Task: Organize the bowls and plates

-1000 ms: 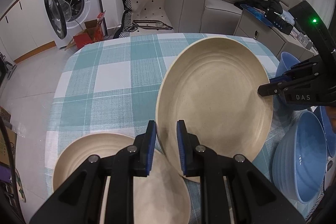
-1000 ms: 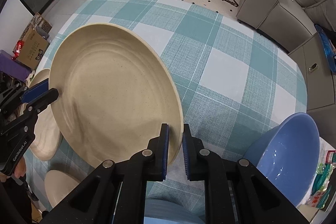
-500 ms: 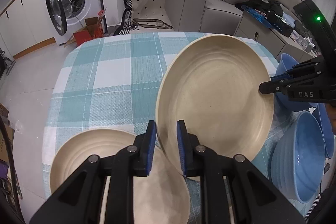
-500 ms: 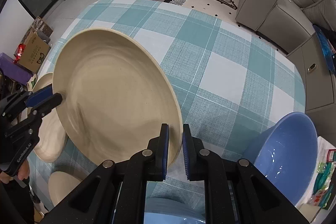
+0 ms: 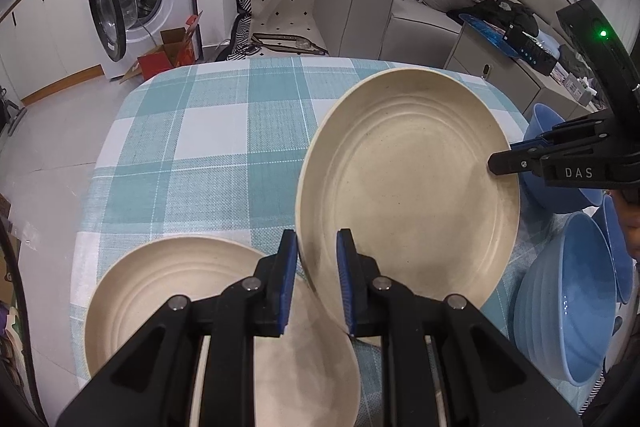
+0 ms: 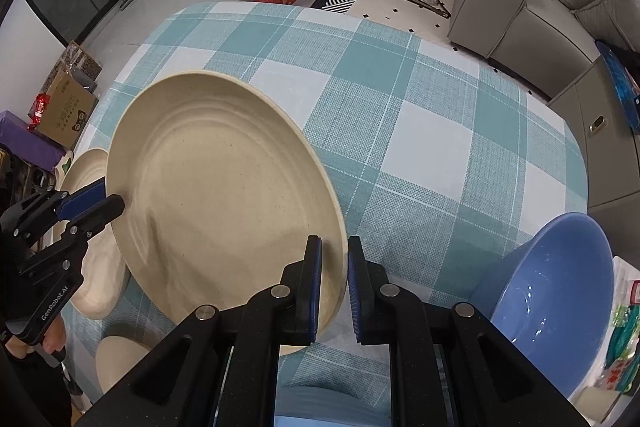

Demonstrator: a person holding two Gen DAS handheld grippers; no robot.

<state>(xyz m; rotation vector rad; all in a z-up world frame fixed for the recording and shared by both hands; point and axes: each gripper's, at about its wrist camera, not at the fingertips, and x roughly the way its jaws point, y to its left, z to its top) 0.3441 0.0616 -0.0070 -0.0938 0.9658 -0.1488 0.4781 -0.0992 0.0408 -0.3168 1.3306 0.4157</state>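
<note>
A large cream plate (image 5: 412,187) is held tilted above the checked table, one gripper on each side of its rim. My left gripper (image 5: 317,279) is shut on its near rim; it also shows in the right wrist view (image 6: 114,205). My right gripper (image 6: 333,287) is shut on the opposite rim of the same plate (image 6: 224,195); it also shows in the left wrist view (image 5: 494,163). A second cream plate (image 5: 160,291) lies on the table under my left gripper, and also shows in the right wrist view (image 6: 86,171).
Blue bowls (image 5: 568,299) stand at the table's right edge, one larger (image 6: 552,279) beside my right gripper. Another small cream dish (image 6: 120,359) lies near the front edge. The teal checked tablecloth (image 5: 208,147) covers the table. A sofa and a washing machine stand beyond.
The cream plate and both grippers have risen slightly and drifted a little toward the second plate; both grips are unchanged.
</note>
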